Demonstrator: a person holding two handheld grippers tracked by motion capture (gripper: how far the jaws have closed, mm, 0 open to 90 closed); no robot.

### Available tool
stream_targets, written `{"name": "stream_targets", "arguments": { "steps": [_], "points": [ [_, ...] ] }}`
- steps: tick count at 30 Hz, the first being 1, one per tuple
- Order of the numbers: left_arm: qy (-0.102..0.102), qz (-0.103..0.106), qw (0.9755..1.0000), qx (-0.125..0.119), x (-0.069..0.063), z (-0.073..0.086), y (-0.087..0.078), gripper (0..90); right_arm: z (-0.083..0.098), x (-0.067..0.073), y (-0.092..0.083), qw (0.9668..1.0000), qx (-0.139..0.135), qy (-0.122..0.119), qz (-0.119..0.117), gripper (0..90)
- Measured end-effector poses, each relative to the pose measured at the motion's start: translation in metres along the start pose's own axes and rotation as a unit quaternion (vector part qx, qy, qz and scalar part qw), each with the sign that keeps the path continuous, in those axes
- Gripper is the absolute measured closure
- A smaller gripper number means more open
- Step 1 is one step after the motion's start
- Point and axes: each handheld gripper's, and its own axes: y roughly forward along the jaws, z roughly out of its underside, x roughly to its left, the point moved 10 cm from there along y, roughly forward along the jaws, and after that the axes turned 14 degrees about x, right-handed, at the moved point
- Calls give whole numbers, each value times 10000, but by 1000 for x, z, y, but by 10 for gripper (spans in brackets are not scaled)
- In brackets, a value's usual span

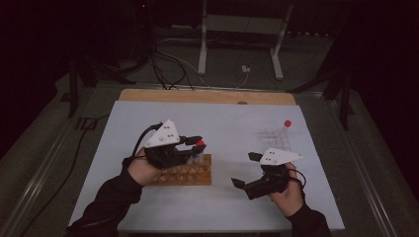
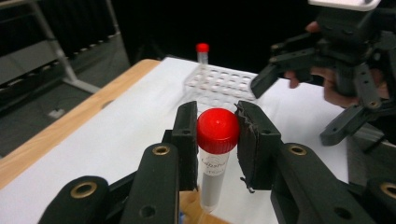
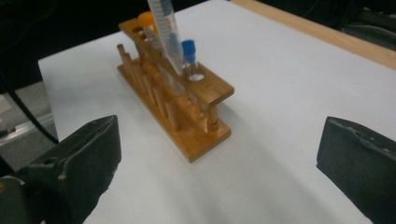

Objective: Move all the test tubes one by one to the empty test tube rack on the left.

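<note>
My left gripper (image 1: 199,144) is shut on a red-capped tube (image 2: 217,130), its pads pressing on the cap from both sides. The tube (image 3: 166,32) hangs tilted over the wooden rack (image 1: 190,174), its lower end close to the rack's top bar. In that rack (image 3: 187,126) stand a blue-capped tube (image 3: 188,49) and an orange-capped one (image 3: 146,18). My right gripper (image 1: 246,170) is held to the right of the rack, open, with nothing between its jaws (image 3: 219,158). A clear plastic rack (image 1: 273,138) lies farther right and back, with one red-capped tube (image 1: 287,123) standing in it.
A white mat (image 1: 222,118) covers the wooden table (image 1: 207,96). From the left gripper view, the right gripper (image 2: 299,109) hangs near the clear rack (image 2: 219,84) and its tube (image 2: 202,48). A metal stand (image 1: 242,24) and cables lie on the floor beyond the table.
</note>
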Motion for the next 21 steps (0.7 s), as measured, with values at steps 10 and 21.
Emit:
{"name": "stream_targets", "arguments": {
  "steps": [10,21],
  "points": [
    [-186,-312,9993,87,19,21,-26,716,-1,0,-2,10000,-44,29,-40,0],
    [-500,-608,9967,174,38,52,-50,716,-2,0,-2,10000,-62,33,-43,0]
  ]
}}
